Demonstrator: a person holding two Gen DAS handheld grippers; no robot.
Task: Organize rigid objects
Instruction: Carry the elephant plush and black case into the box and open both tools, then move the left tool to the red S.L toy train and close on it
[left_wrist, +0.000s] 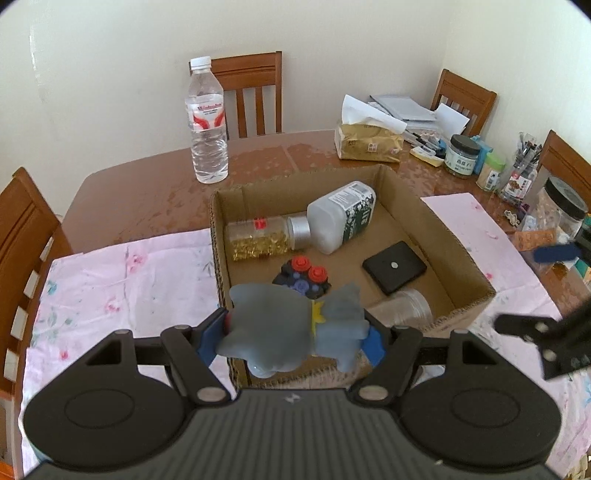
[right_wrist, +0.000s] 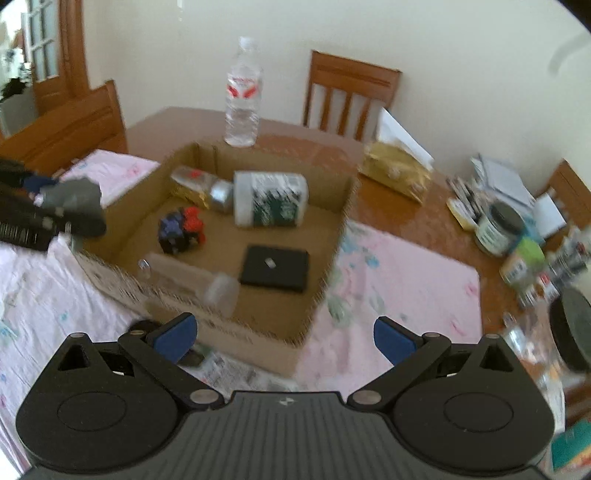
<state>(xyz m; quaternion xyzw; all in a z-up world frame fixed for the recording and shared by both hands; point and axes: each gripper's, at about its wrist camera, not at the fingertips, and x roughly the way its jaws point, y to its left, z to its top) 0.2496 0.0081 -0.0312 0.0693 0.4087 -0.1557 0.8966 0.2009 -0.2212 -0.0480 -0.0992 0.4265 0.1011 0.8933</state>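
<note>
Grey toy figure (left_wrist: 291, 328) clamped in left gripper (left_wrist: 295, 332)
It hangs over the cardboard box's (left_wrist: 465, 266) near edge; right gripper (right_wrist: 284, 338) gapes wide, empty.

An open-topped cardboard box (left_wrist: 458, 258) sits on a pink cloth (left_wrist: 118, 280), reachable from above. Inside, a capsule jar (left_wrist: 258, 236) and a white bottle (left_wrist: 340, 214) lie along the far wall, a red-and-black toy (left_wrist: 303, 277) at centre, a black square (left_wrist: 393, 266) to the right and a clear cup (left_wrist: 410, 306) against the near wall; bare floor remains in the far right corner. A water bottle (left_wrist: 206, 122) stands behind the box. Jars (left_wrist: 461, 155) crowd the table's right edge. Cloth on either side lies free.
</note>
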